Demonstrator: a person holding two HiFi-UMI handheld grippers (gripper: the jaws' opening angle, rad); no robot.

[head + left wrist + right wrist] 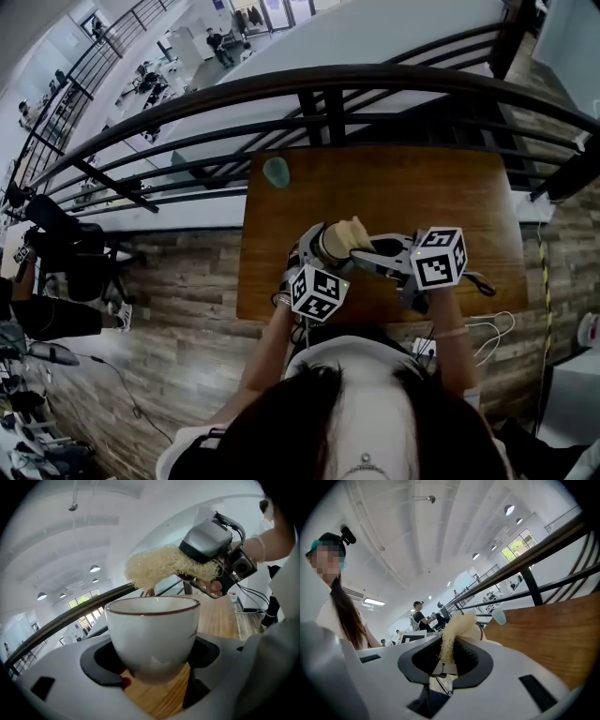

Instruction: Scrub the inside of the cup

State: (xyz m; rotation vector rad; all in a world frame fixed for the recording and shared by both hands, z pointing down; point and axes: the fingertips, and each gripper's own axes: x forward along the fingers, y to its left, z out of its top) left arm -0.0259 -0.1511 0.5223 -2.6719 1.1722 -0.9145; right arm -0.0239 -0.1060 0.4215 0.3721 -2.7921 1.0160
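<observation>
Between left tongs (pixel 155 662), cup (pixel 152 627).

left gripper (pixel 154 665) clamps white cup (pixel 152 632); loofah (pixel 157 566) above its rim.

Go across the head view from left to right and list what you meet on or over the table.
Pale green tumbler → left marker cube → right marker cube → white cable. The held cup and loofah overlap the left cube, so they are left out.
</observation>
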